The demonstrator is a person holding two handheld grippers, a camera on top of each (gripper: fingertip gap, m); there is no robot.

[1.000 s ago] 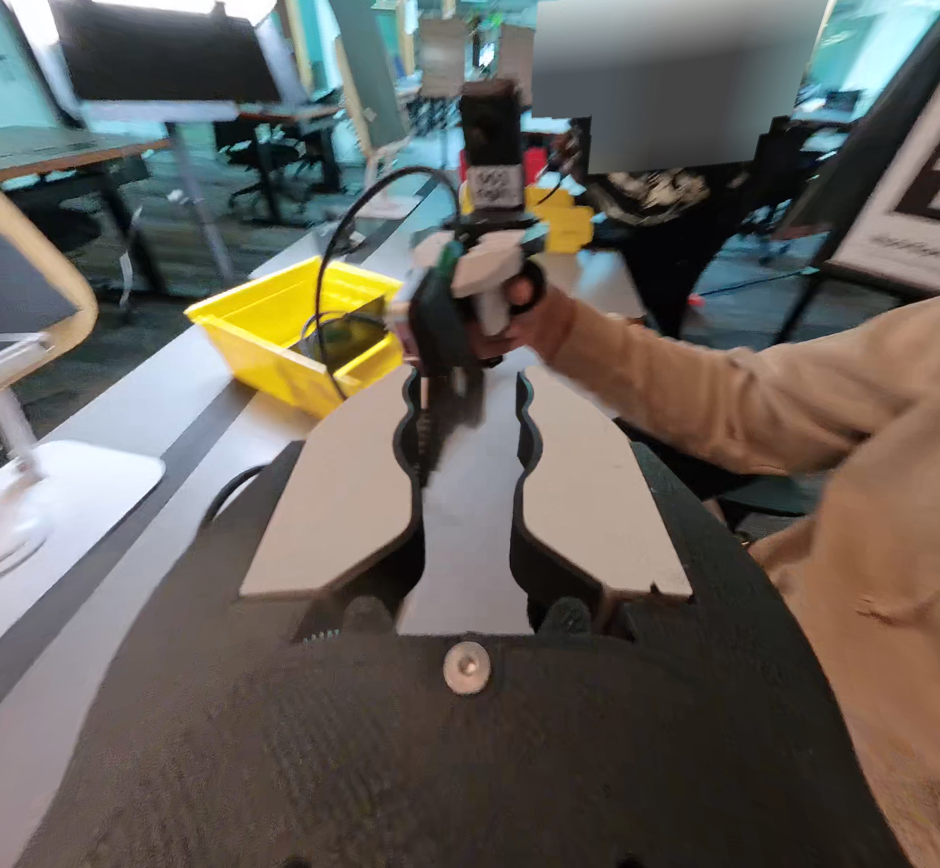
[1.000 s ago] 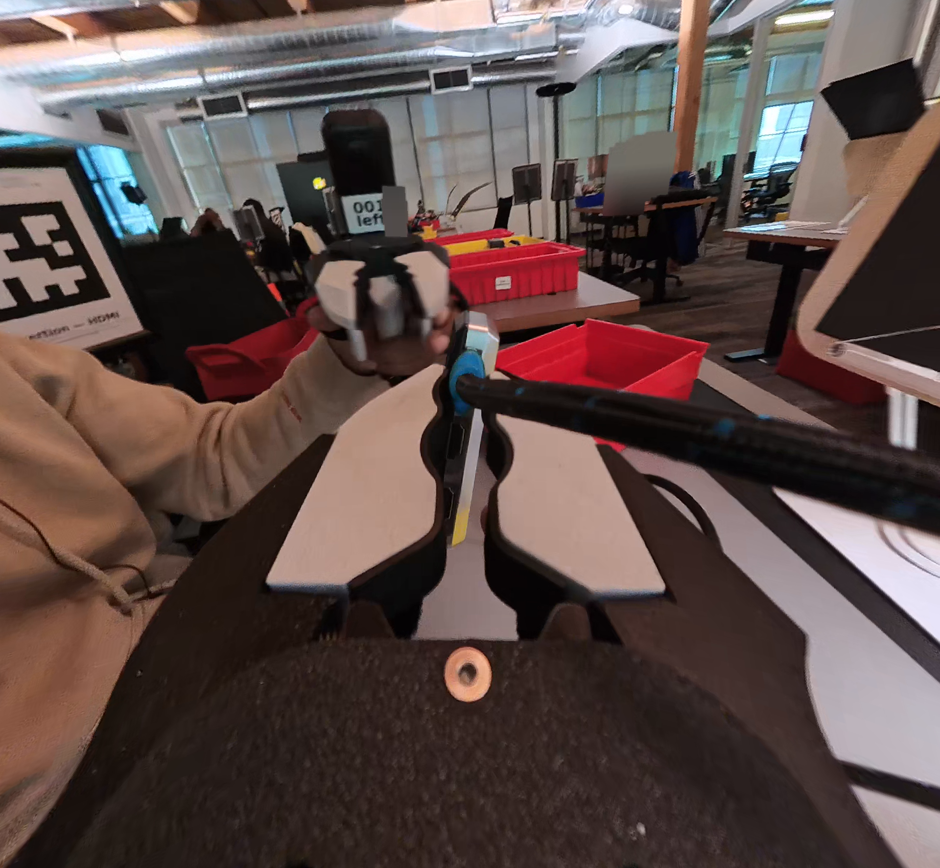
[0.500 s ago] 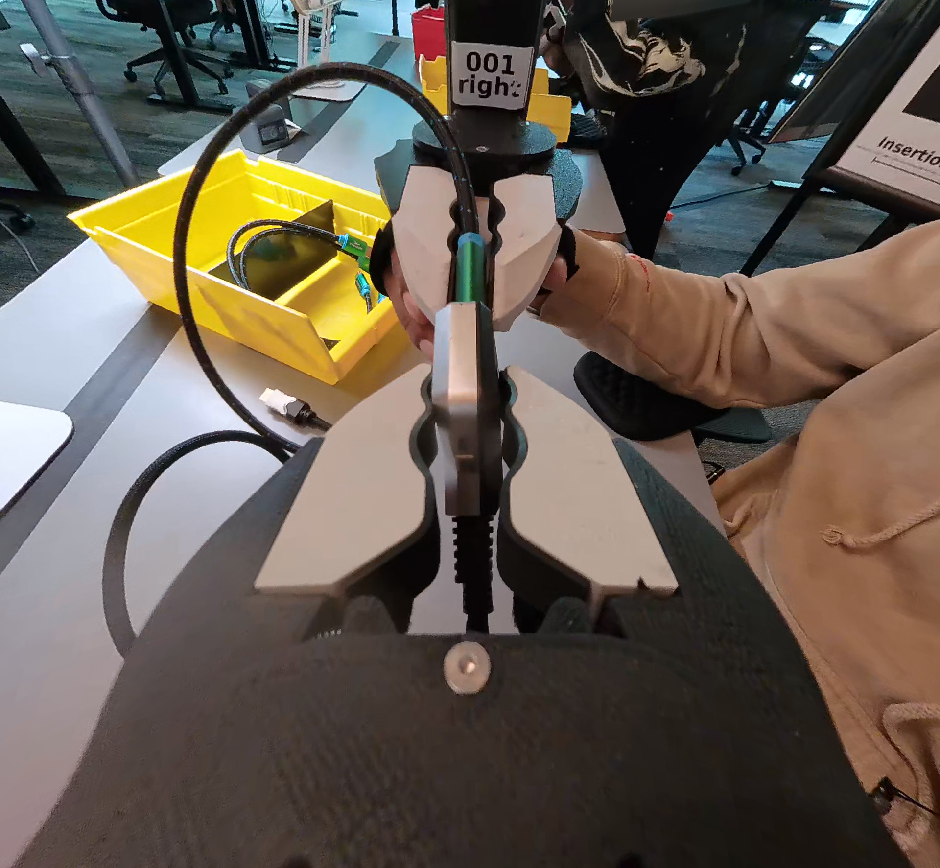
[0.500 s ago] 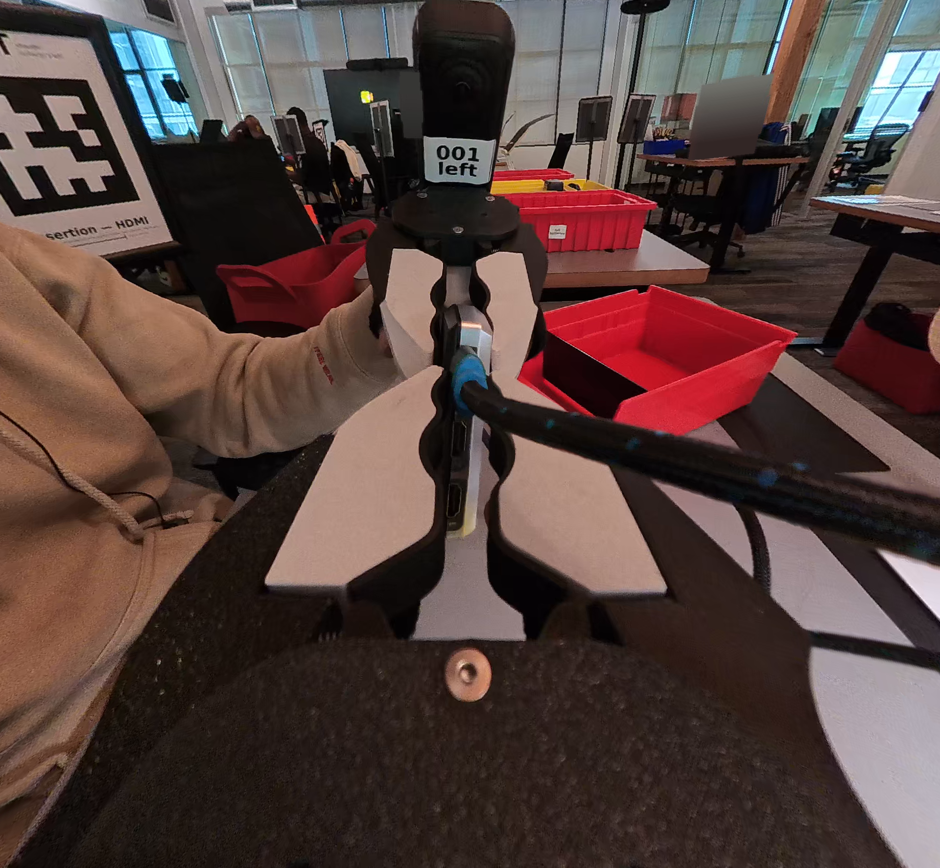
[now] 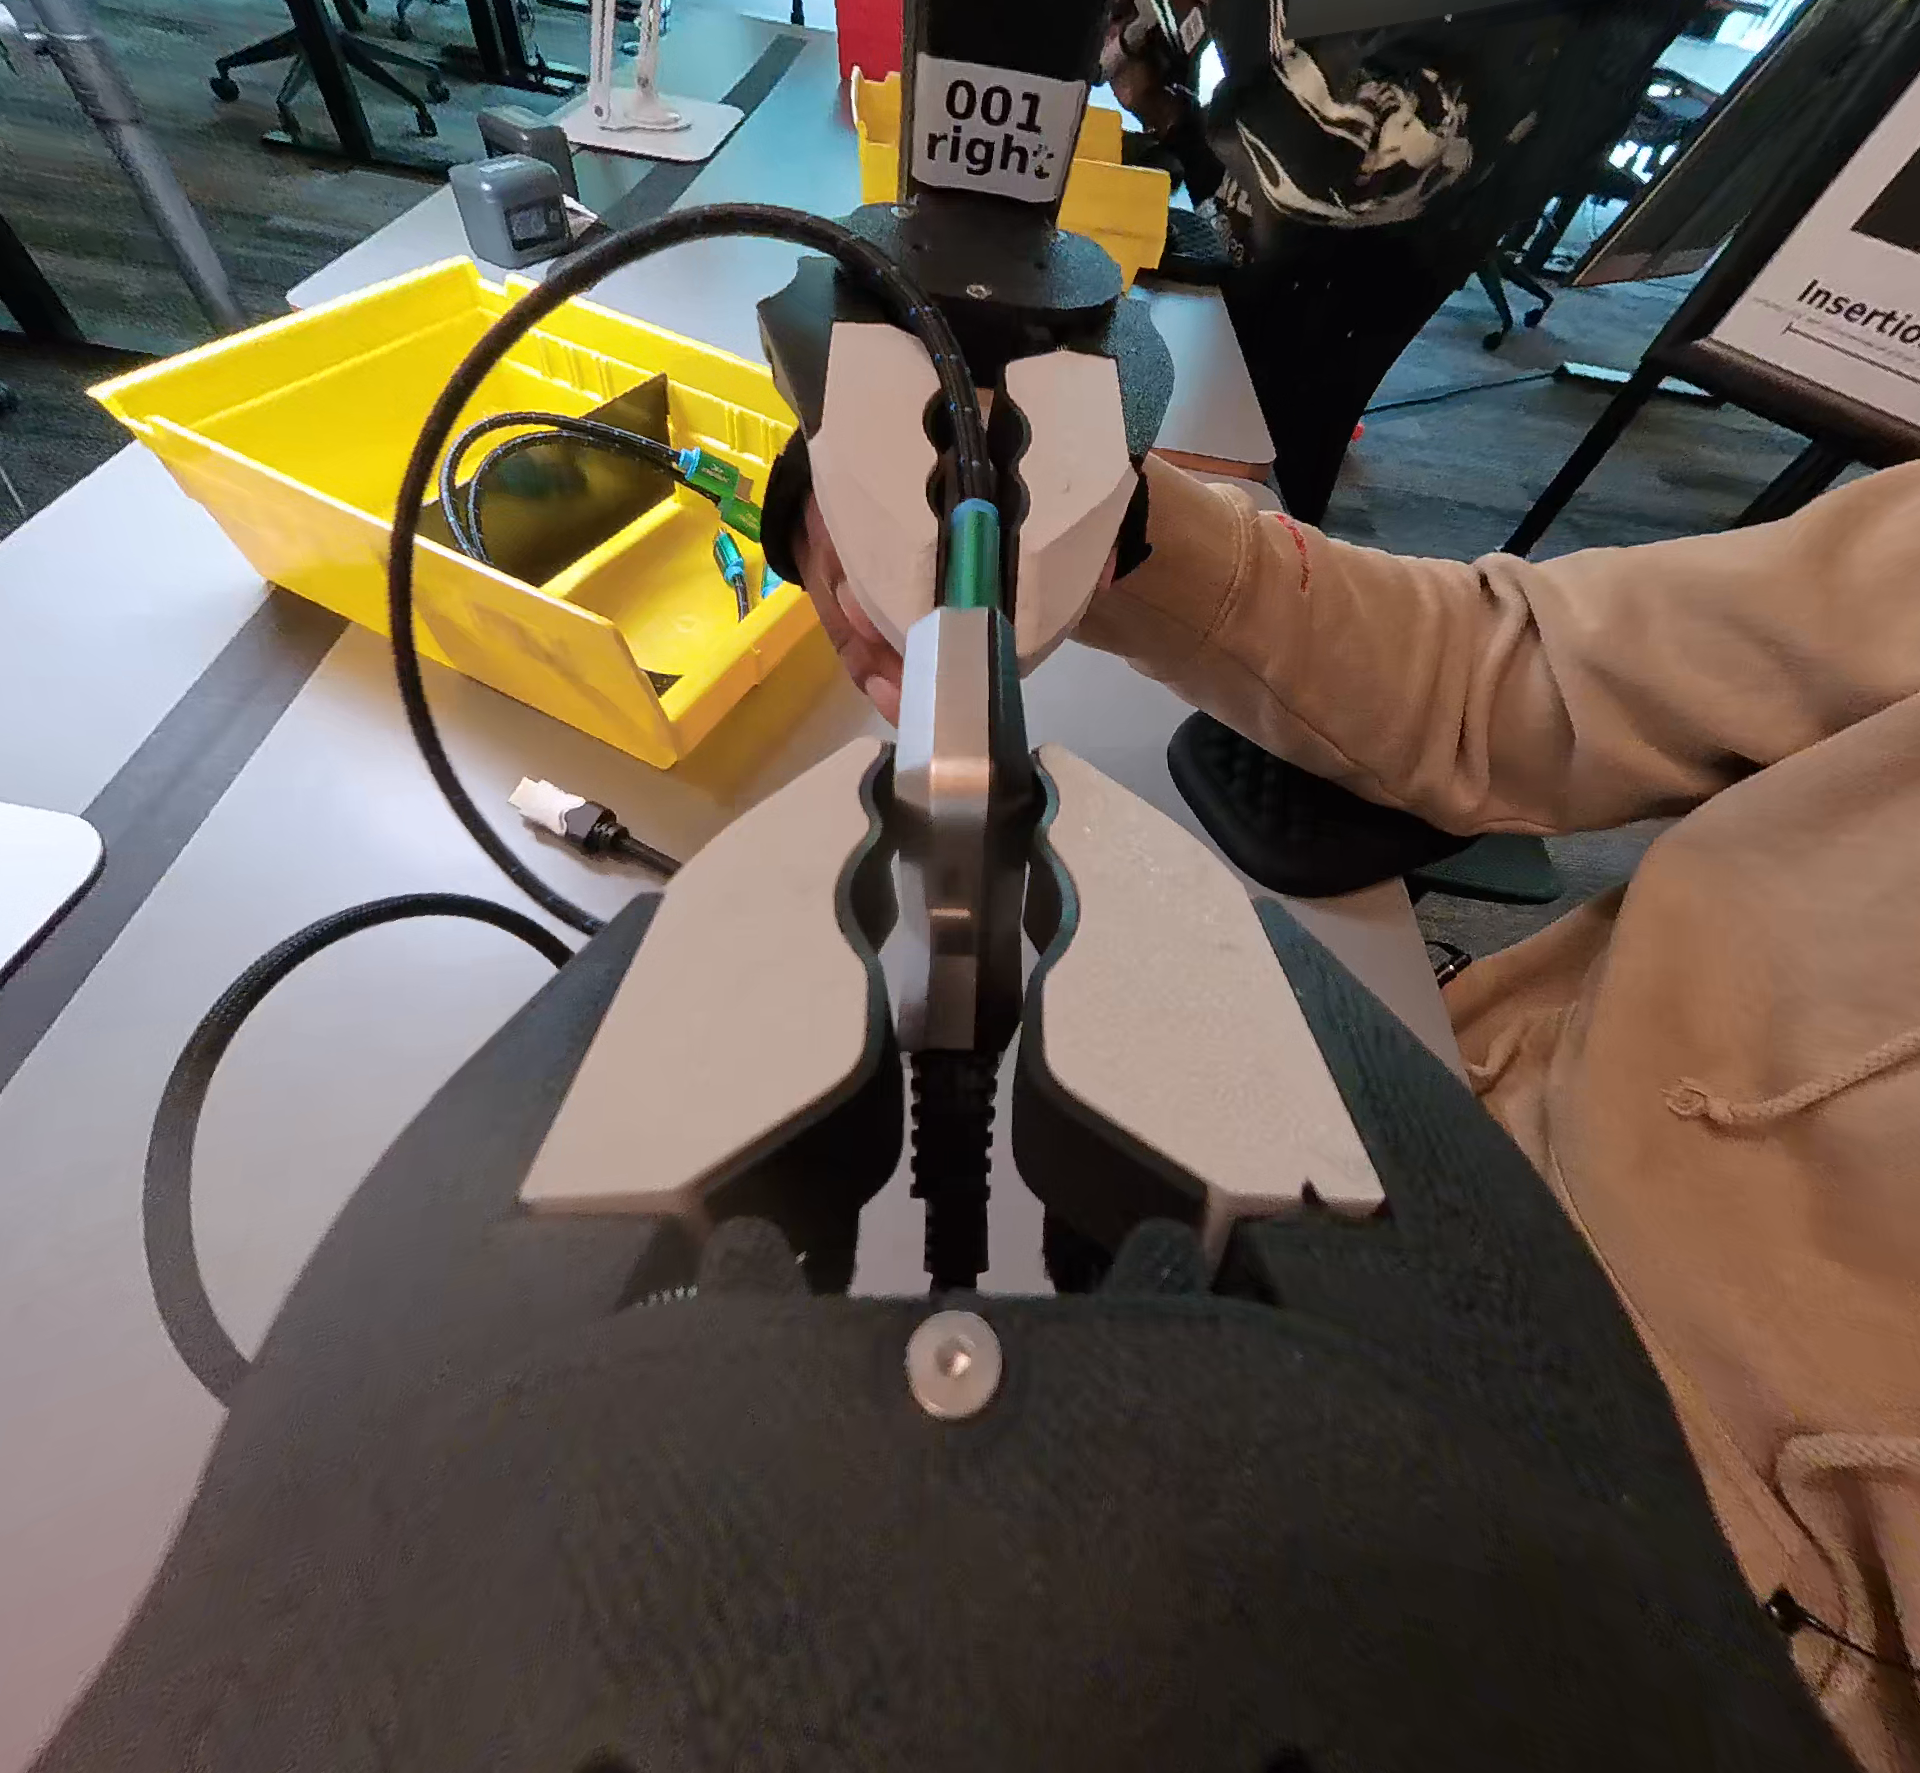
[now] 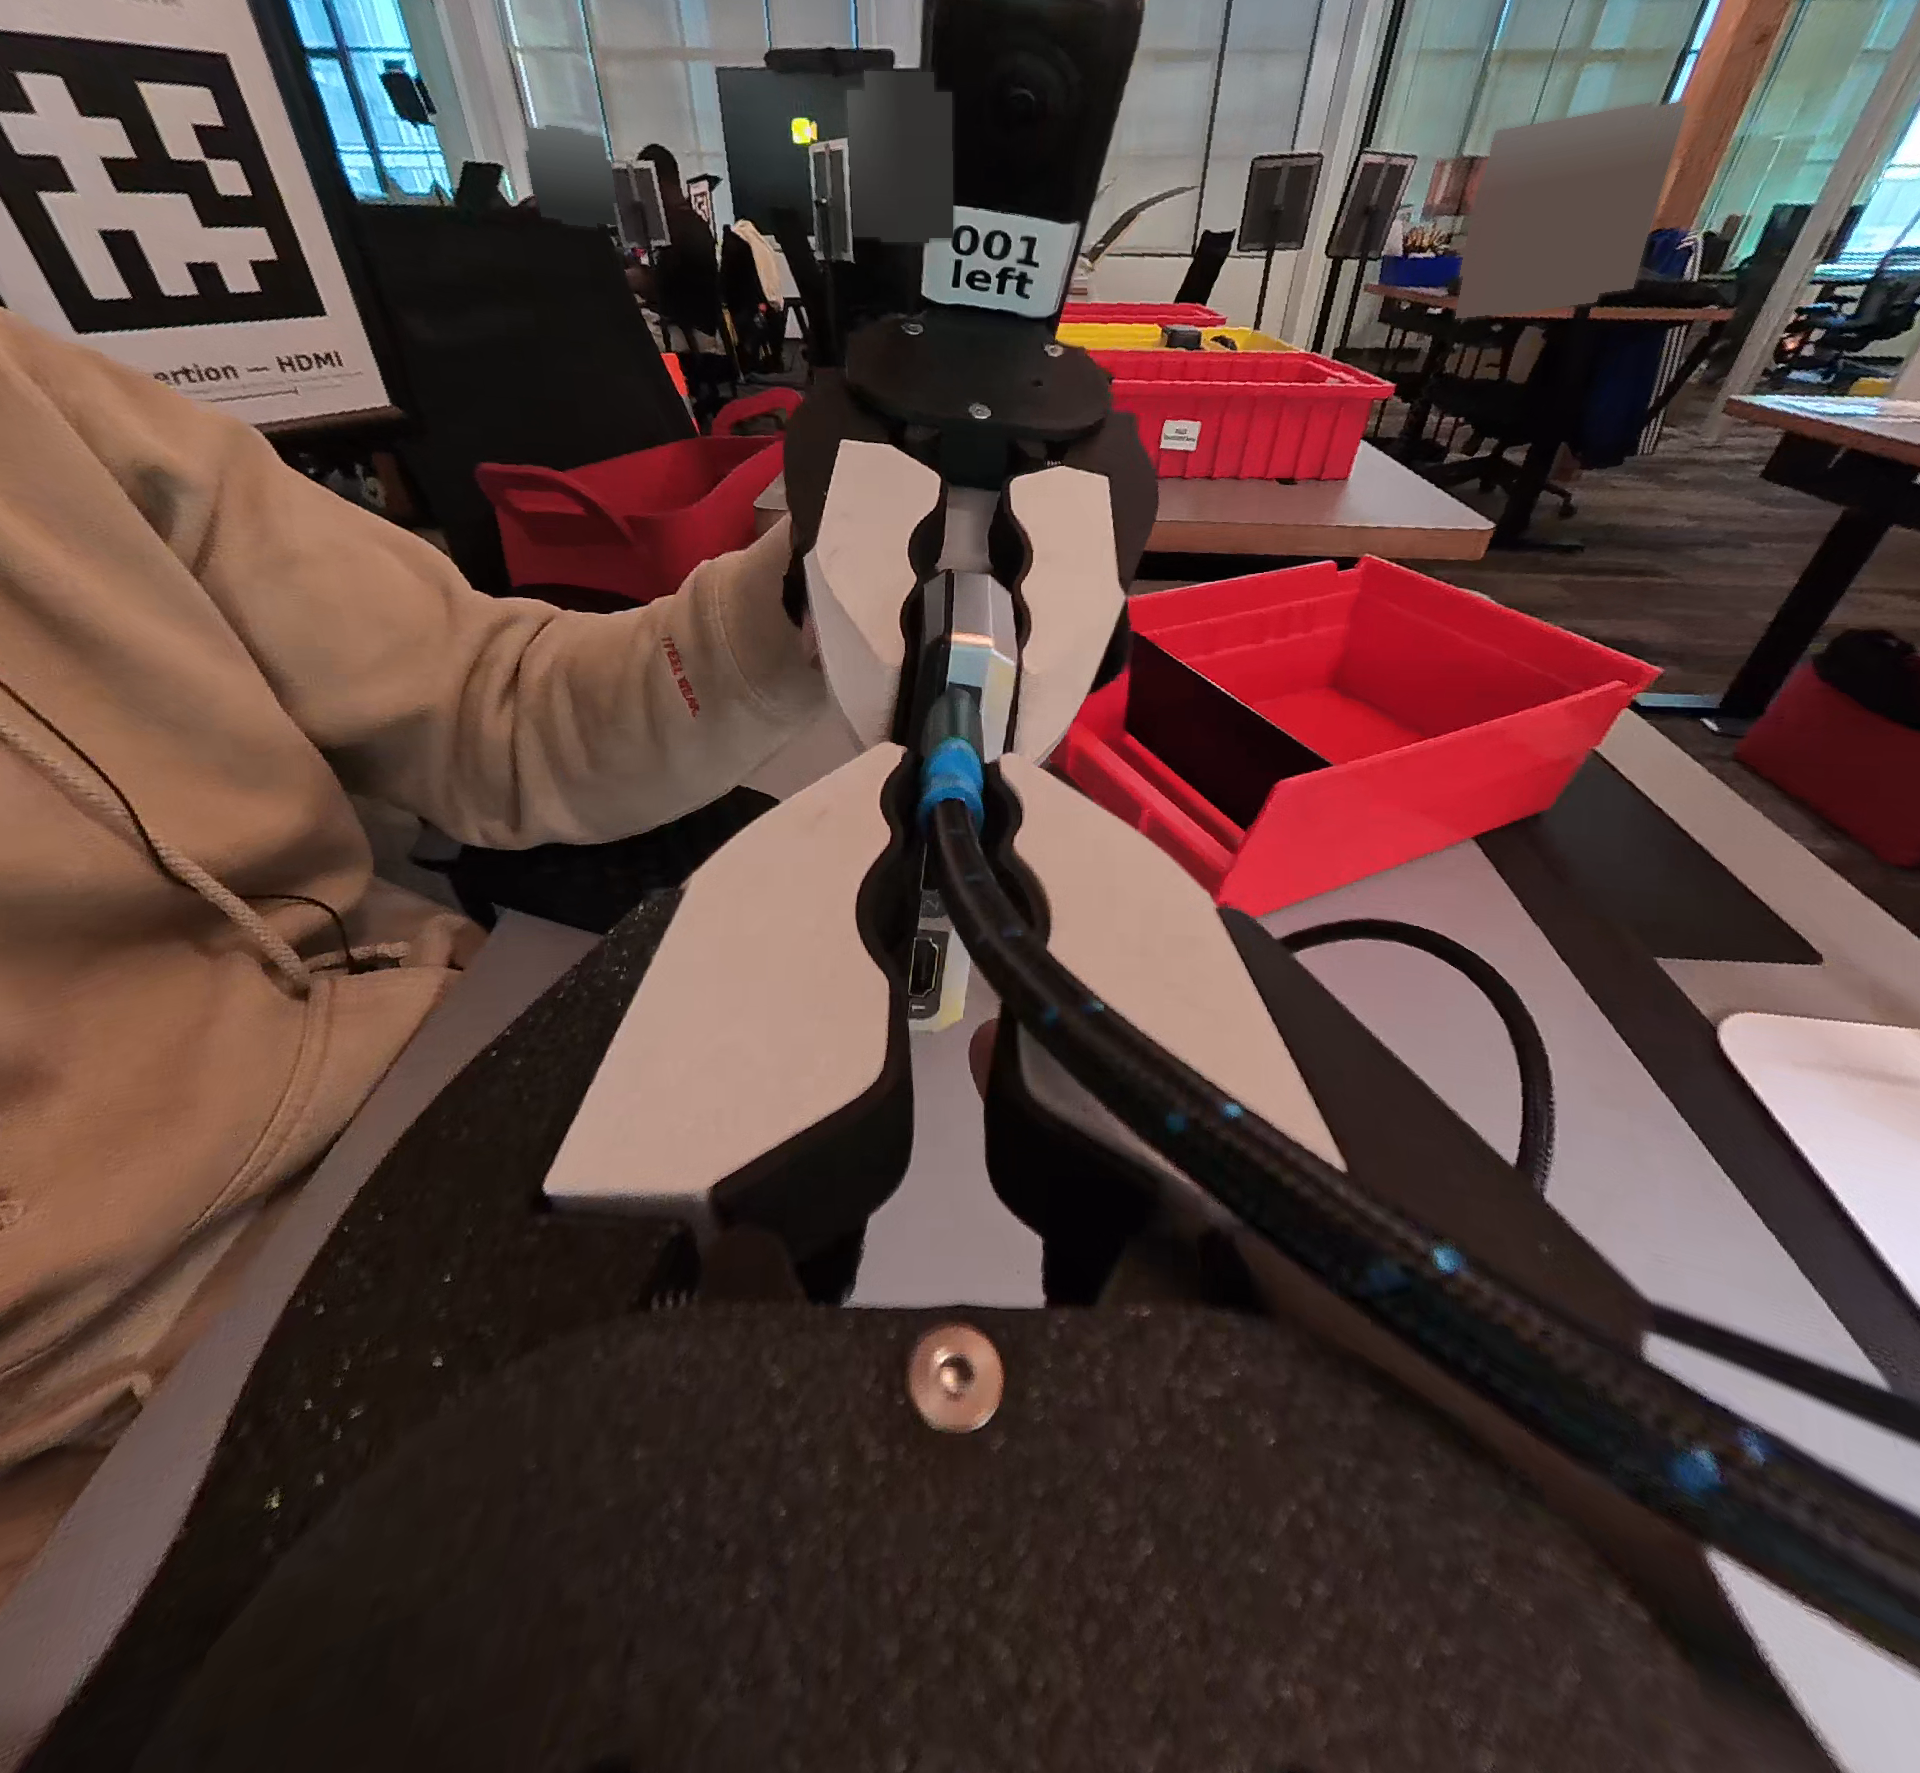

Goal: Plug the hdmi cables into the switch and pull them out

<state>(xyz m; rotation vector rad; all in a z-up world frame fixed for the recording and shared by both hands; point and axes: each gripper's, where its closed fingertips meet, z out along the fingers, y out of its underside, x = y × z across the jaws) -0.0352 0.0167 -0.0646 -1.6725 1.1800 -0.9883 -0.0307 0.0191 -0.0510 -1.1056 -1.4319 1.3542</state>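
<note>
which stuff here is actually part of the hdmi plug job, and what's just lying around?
In the job:
- switch, clamped in the left tool
- braided cable, its plug at the switch, held by the right tool

Lying about:
- yellow bin with spare cables
- loose white plug
- red bin

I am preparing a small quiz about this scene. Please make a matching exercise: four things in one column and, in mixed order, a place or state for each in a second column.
Things:
1. switch
2. cable plug
3. yellow bin
4. red bin

Places or states:
a. holds a black divider only
b. held between the fingers of the left gripper
c. holds spare cables
d. gripped by the right gripper, at the switch

Pairs: 1-b, 2-d, 3-c, 4-a
</note>
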